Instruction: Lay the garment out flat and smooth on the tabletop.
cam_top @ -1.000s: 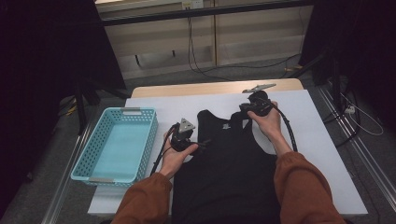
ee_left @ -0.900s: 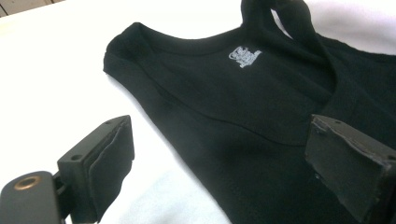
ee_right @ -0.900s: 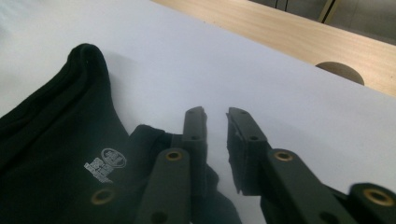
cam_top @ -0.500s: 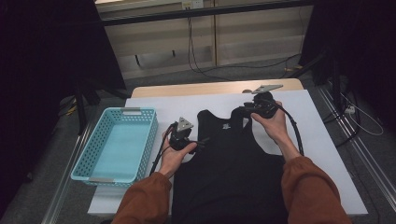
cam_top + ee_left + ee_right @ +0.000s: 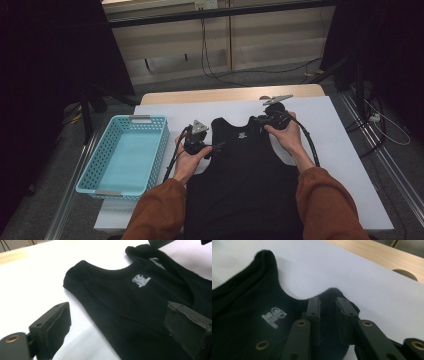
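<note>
A black tank top (image 5: 245,170) with a small white logo lies flat on the white table cover, neck away from me. My left gripper (image 5: 216,146) rests at its left armhole, jaws wide open. In the left gripper view (image 5: 117,315) one pad is over the white cover and the other over the fabric (image 5: 130,297). My right gripper (image 5: 257,120) sits at the right shoulder strap. In the right gripper view (image 5: 328,303) its jaws stand narrow and have just been closing, with the strap's end (image 5: 347,298) between them and a gap still showing.
A light blue plastic basket (image 5: 161,150) stands left of the top, near the table's left edge. White cover (image 5: 345,150) stretches to the right of the garment. A strip of bare wooden tabletop (image 5: 225,94) runs along the far side. Cables trail from both grippers.
The right gripper has shifted slightly left and nearer, onto the shoulder strap. The left gripper and the tank top have stayed put.
</note>
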`<state>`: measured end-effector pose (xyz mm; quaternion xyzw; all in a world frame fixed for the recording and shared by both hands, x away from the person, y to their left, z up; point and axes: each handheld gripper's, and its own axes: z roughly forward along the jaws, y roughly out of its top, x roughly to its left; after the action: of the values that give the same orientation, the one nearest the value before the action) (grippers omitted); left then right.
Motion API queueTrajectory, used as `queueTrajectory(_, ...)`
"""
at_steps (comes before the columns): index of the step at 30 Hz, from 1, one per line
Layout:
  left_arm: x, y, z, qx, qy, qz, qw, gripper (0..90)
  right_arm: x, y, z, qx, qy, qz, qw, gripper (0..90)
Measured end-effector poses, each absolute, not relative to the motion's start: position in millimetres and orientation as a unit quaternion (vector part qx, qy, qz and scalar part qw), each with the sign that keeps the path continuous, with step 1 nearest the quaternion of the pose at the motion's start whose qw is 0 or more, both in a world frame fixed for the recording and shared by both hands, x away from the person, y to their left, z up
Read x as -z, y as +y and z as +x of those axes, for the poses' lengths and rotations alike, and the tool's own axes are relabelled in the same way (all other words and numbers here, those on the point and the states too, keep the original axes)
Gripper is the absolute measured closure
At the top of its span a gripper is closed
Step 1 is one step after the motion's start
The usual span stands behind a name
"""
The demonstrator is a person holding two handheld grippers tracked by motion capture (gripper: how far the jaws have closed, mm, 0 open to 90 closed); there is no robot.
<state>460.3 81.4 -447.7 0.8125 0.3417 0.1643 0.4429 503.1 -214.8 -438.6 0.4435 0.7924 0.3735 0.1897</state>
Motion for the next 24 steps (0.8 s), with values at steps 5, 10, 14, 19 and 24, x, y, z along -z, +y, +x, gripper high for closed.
queueTrajectory(5,449,81,468,-0.17,0.344,0.809,0.445,8.0,450,-212,507,-0.355,0.797,0.453,0.185,77.0)
queueTrajectory(10,451,82,475,-0.185,0.341,0.808,0.443,8.1,449,-212,509,-0.355,0.791,0.46,0.191,89.6)
queueTrajectory(14,453,84,479,-0.187,0.348,0.804,0.444,8.9,443,-209,509,-0.367,0.787,0.458,0.191,90.0)
queueTrajectory(19,453,84,480,-0.189,0.35,0.804,0.442,8.9,439,-202,515,-0.374,0.783,0.46,0.19,90.0)
queueTrajectory(24,453,83,480,-0.18,0.351,0.803,0.448,8.9,445,-192,522,-0.366,0.784,0.465,0.19,89.9)
